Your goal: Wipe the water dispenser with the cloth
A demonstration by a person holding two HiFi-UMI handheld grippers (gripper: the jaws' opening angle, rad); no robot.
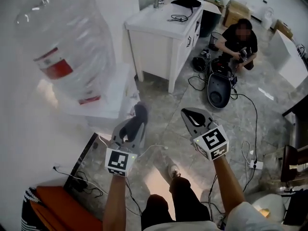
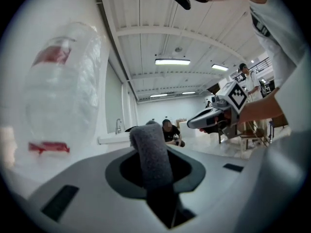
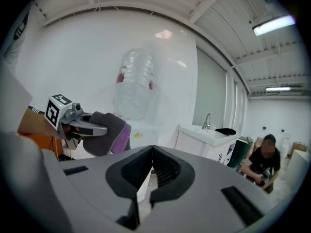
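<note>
The white water dispenser [image 1: 103,97] stands at the left with a large clear bottle [image 1: 62,42] on top, red label showing. My left gripper [image 1: 138,115] is shut on a grey cloth [image 2: 151,152] with a purple side [image 3: 109,135], held just right of the dispenser's body. My right gripper [image 1: 188,114] is shut with nothing between its jaws, hanging over the floor to the right of the left one. In the right gripper view the bottle [image 3: 137,84] rises behind the left gripper [image 3: 99,129].
A white sink cabinet [image 1: 163,37] stands behind the dispenser. A person [image 1: 237,44] crouches on the marble floor beside a dark appliance [image 1: 220,88] and trailing cables [image 1: 250,129]. An orange item [image 1: 53,208] lies at the lower left. My own legs [image 1: 166,201] are below.
</note>
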